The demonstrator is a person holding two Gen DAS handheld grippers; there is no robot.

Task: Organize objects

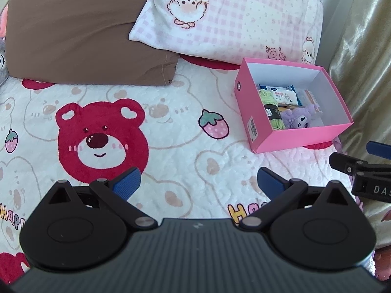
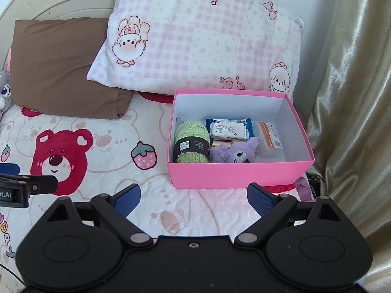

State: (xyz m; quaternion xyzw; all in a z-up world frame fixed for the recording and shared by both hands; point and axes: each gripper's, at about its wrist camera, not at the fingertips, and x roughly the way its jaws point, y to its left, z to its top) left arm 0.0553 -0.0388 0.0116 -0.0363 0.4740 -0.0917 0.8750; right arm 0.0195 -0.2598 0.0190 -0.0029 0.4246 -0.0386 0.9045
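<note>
Item one, nearest me: left gripper, fingers spread wide, nothing between them, hanging over the bear-print blanket. Item two: right gripper, likewise spread wide and empty, with the pink box just beyond it at twelve o'clock; from the left view the same box sits at about one o'clock. I find no loose articles on the blanket around either gripper, so I judge the sorting near complete. Item three, box contents, near wall to far: green yarn ball at the left end, soft and light, best pinched across its black paper band; purple plush toy beside it, squashy, any grip on the body would serve; a gold-coloured object wedged between them, too hidden for me to name; tissue packet behind, light and slick in its wrapper, to be taken by the short edges; a small clear case with an orange label at the right, stiff, possibly slippery. The box itself is thin card, light, and would flex if lifted by one wall. Item four, farthest: brown pillow at ten o'clock, pink checked pillow at twelve, gold curtain at two.
</note>
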